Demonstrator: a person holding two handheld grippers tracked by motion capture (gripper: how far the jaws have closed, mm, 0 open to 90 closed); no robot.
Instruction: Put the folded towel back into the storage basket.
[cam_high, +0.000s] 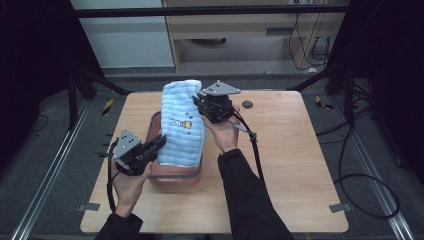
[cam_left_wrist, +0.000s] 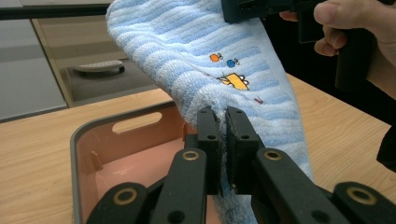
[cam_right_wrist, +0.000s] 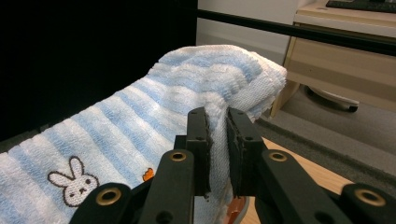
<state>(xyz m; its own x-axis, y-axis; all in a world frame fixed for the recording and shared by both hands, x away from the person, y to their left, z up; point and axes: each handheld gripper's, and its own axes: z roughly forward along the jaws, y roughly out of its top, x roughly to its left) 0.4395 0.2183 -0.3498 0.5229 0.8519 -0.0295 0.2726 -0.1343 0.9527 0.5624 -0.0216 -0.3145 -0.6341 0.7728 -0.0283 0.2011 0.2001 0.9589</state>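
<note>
Towel (cam_high: 182, 122), blue and white in raised terry stripes, hangs stretched between the two grippers above the pink bin (cam_high: 172, 175), which stands on the wooden table (cam_high: 295, 150). It is folded into a long band, its far end lifted higher than the near end. Small printed figures sit near its middle.

Left gripper (cam_high: 159, 142) is clamped on the towel's near edge, over the bin's left rim; its jaws are pressed together with a fold of cloth between them. Right gripper (cam_high: 200, 102) is clamped on the far, raised end in the same way.

Seen from above, the bin is mostly covered by the towel, with its rounded near wall and grey rim left in sight. The left gripper view looks inside instead: a salmon-pink floor, a grey rim and a slot handle (cam_left_wrist: 137, 122) cut in the far wall. It also shows an orange and a blue dot above a yellow shape (cam_left_wrist: 237, 82) on the cloth, and the right hand (cam_left_wrist: 359, 28) farther off. The right gripper view brings out a white rabbit (cam_right_wrist: 74, 183) printed on a blue stripe, and the towel's doubled corner (cam_right_wrist: 268, 77) bunched above the jaws.
</note>
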